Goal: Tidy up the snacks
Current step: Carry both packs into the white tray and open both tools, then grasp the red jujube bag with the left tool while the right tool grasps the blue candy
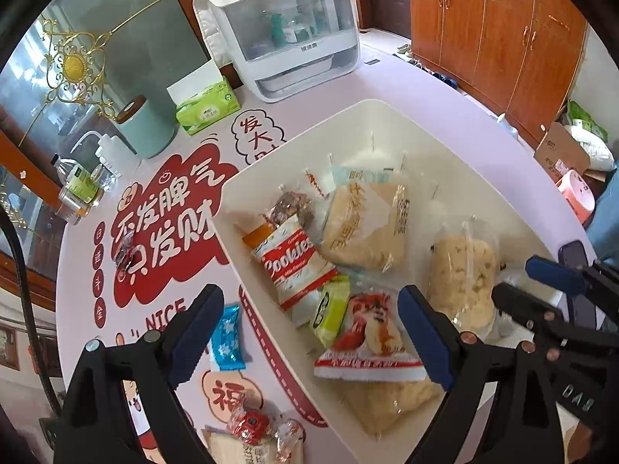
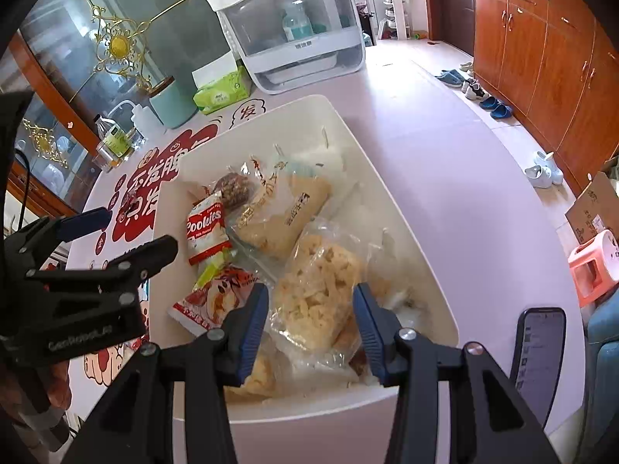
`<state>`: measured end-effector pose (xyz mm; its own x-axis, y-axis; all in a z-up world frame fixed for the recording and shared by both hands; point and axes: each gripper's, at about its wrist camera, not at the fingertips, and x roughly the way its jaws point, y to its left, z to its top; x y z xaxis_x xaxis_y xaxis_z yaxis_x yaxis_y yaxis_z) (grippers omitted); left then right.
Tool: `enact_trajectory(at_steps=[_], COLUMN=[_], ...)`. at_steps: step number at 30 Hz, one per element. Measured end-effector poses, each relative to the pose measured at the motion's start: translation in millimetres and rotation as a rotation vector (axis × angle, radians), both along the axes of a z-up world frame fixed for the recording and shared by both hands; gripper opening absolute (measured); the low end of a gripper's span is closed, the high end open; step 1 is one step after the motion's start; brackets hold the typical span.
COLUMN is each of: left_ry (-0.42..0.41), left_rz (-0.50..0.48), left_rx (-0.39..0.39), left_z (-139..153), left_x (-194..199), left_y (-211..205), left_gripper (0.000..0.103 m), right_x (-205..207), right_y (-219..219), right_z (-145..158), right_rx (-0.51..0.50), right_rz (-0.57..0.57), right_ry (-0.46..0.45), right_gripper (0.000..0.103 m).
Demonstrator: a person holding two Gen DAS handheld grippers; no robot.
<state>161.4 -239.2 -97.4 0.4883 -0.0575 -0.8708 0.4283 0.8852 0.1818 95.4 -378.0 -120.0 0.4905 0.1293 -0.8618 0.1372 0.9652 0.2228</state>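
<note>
Several snacks already sit in the big cream plastic bin (image 1: 294, 143) on the pink counter (image 1: 406, 73), and I'm working down from there. Biggest in it: a clear bag of pale puffed crackers (image 2: 321, 290), lying right between the blue pads of my right gripper (image 2: 311, 326), which stands wide and holds nothing. I can't tell whether the pads touch the bag. My left gripper (image 1: 309, 332) is wide too and empty, one finger over the counter, the other over the bin.

Smaller now: a red-and-white cookies packet (image 1: 294, 266), a red pastry packet (image 1: 367, 340) and a small lime-green sachet (image 1: 332, 309), all inside. Still out on the counter near the bin wall are a small blue foil candy (image 1: 228, 340) and a red-wrapped sweet (image 1: 251, 425).

I'd judge the blue candy is next for the left: come straight down and close on the wrapper's middle. The bin's wall is close on one side, so lift clear over its rim. Open room lies toward the mat's red lettering; a black phone (image 2: 539, 352) sits near the right counter edge.
</note>
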Motion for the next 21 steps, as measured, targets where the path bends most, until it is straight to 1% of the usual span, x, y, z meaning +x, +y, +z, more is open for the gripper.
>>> enact_trajectory(at_steps=[5,10,14,18,19,20,21], left_ry=[0.008,-0.015,-0.059,-0.114,-0.156,-0.174,-0.185], left_rz=[0.017,0.039,0.069,0.109,0.113,0.122,0.128], left_rx=[0.004,0.016,0.046,0.074,0.115,0.123,0.128], left_z=[5.9,29.5,61.1,104.2,114.0,127.9,135.8], left_x=[-11.1,-16.8,-14.7,-4.6,-1.4,3.5,7.3], left_y=[17.2,52.8,92.2,139.0,149.3,164.0,173.1], left_gripper=[0.091,0.091,0.091,0.092,0.093,0.094,0.095], right_x=[-5.8,-9.5,-6.2,4.6,10.4,15.1,20.4], right_y=[0.3,1.3,8.5,28.4,36.6,42.9,50.3], right_z=[1.6,9.2,24.1,48.1,56.6,63.1,69.9], right_rx=[0.019,0.02,0.013,-0.032,-0.048,-0.06,-0.073], right_rz=[-0.009,-0.023,-0.021,0.008,0.021,0.031,0.041], right_ry=[-0.007,-0.027,-0.056,-0.102,-0.117,-0.129,-0.143], right_gripper=[0.046,0.046,0.046,0.046,0.046,0.046,0.046])
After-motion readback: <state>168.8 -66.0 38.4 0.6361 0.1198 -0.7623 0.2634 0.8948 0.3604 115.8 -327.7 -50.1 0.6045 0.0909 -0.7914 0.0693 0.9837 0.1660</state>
